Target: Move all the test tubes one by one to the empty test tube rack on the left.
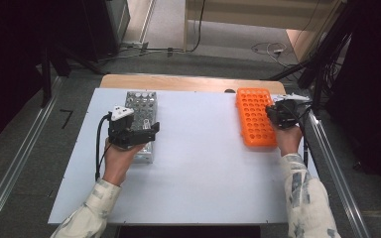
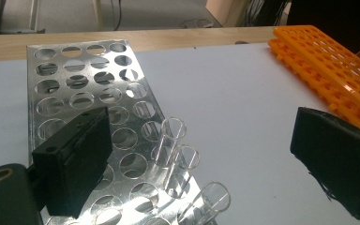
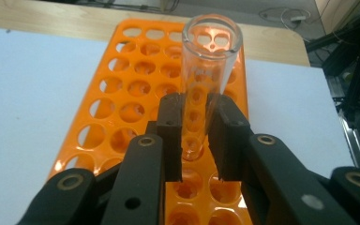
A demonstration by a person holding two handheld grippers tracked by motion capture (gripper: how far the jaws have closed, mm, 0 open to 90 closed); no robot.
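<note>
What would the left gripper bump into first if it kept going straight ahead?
Probably the clear test tubes standing in the metal rack; they sit just ahead between the open left gripper, though depth is hard to judge.

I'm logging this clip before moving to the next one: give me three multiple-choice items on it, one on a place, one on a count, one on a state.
1. Where does the orange plastic tube rack lie on the white table?
A. by its right edge
B. at its centre
C. on the metal rack

2. How many clear glass test tubes stand in the perforated silver metal rack in the left gripper view?
A. none
B. three
C. eight

3. What is the state of the right hand-held gripper?
A. wide open and empty
B. shut on a clear glass test tube
C. shut on a pen

Answers:
1 A: the high view shows it at the right edge.
2 B: three open rims rise from its holes.
3 B: both pads press the tube's sides.
</note>
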